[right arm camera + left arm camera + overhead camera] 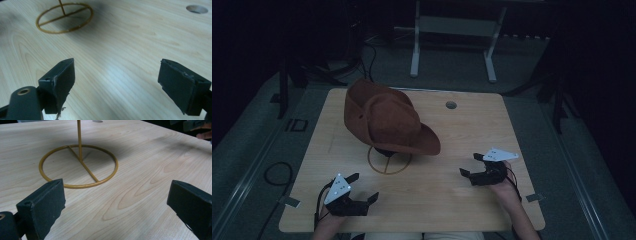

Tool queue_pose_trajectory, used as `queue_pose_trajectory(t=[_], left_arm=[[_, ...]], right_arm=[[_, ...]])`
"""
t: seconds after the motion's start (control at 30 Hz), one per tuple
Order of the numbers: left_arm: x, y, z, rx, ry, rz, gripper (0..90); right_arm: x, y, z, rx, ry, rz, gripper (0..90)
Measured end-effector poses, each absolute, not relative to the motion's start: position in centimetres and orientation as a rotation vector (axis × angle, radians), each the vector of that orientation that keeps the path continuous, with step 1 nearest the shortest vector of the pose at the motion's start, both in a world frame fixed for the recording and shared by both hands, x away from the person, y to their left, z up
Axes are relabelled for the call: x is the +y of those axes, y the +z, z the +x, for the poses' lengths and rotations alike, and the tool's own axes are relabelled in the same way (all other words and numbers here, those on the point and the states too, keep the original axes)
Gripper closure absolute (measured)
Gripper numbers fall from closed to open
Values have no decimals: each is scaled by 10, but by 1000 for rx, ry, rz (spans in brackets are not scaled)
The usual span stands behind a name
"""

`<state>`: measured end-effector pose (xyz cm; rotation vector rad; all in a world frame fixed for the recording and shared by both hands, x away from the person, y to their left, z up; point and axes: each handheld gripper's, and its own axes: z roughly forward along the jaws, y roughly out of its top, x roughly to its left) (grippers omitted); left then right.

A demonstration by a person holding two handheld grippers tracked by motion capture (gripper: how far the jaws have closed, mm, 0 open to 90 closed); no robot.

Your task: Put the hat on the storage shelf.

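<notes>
A brown wide-brimmed hat (pixel 384 119) hangs tilted on a yellow wire stand (pixel 388 161) near the middle of the wooden table (pixel 462 130). The stand's ring base (pixel 78 166) and thin upright rod lie just ahead of my left gripper (pixel 116 202), which is open above bare wood. That ring base (pixel 64 17) lies farther off, at the upper left, in the right gripper view. My left gripper (pixel 362 187) rests near the front left edge. My right gripper (pixel 471 165) stands open at the front right, nothing between its fingers (pixel 60 82).
A round cable hole (pixel 451 105) is cut into the table's far side, also seen as a hole (pixel 197 9) in the right gripper view. Beyond the table stands a white metal frame (pixel 452 35) on a dark floor. A person's hand (pixel 507 192) holds the right gripper.
</notes>
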<state>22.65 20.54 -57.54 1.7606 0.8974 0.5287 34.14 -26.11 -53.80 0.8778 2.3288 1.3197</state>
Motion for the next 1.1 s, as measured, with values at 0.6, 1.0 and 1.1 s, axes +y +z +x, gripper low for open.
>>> queue_pose_trajectory(t=[0.6,1.0,1.1], left_arm=[[205,-576,227,899,531,1766,24],[205,-576,226,893,545,1772,24],[206,-576,226,895,544,1771,24]], right_arm=[[-298,-562,317,2304,1288,954,136],[-316,-565,299,2269,1227,955,136],[-322,-567,295,2253,1210,956,136]])
